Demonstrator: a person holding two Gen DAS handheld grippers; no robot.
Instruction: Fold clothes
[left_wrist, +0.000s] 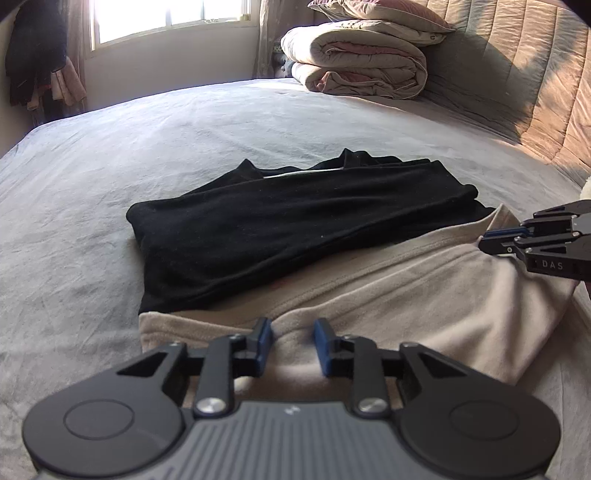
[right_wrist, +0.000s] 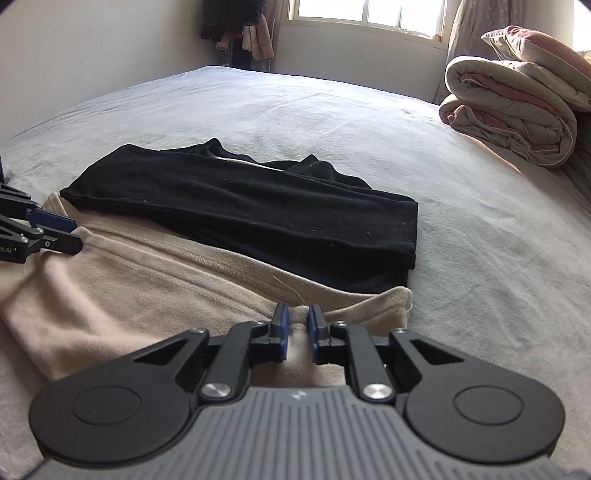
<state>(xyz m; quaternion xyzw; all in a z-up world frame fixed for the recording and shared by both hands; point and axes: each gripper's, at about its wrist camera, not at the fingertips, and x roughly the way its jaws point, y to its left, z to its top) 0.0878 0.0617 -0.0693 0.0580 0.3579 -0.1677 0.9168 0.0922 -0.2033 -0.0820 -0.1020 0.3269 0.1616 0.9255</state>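
now the left tool (left_wrist: 292, 345) and the right tool (right_wrist: 297, 330) each pinch a fold of the beige fleece garment (left_wrist: 424, 295), their blue pads nearly together on the cloth. it lies flat on the grey bed sheet (left_wrist: 147, 147) by the bed's near edge. a folded black knit garment (left_wrist: 295, 221) overlaps its far side. a rolled beige quilt (left_wrist: 362, 62) sits at the far corner.

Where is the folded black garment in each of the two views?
Left wrist view: the black garment lies at the centre, behind the beige garment.
Right wrist view: the black garment lies left of centre, again behind the beige one.
Shared landmark: the rolled quilt, top right in both views.
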